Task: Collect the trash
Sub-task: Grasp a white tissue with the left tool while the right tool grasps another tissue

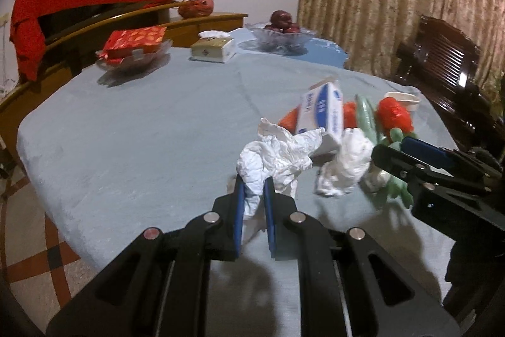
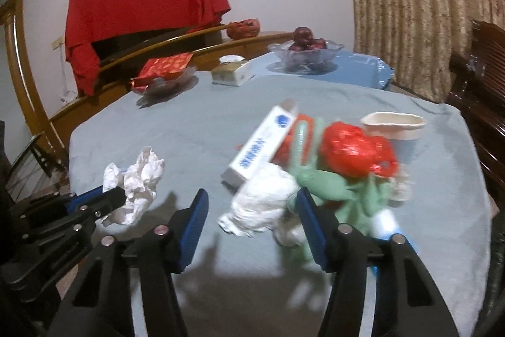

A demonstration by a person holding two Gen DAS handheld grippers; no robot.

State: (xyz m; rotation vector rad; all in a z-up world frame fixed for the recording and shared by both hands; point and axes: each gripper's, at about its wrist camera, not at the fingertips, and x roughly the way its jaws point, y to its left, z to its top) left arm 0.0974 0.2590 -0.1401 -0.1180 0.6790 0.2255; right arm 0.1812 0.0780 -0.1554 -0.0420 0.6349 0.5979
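Observation:
My left gripper is shut on a crumpled white tissue, also seen in the right wrist view. My right gripper is open, its jaws on either side of a second white tissue wad, which also shows in the left wrist view. Behind it lies a trash pile: a white and blue carton, a red plastic wrapper, green plastic and a cream paper cup.
The pale blue tablecloth covers the table. At the far side stand a glass dish with a red packet, a tissue box and a glass fruit bowl. A dark wooden chair stands at right.

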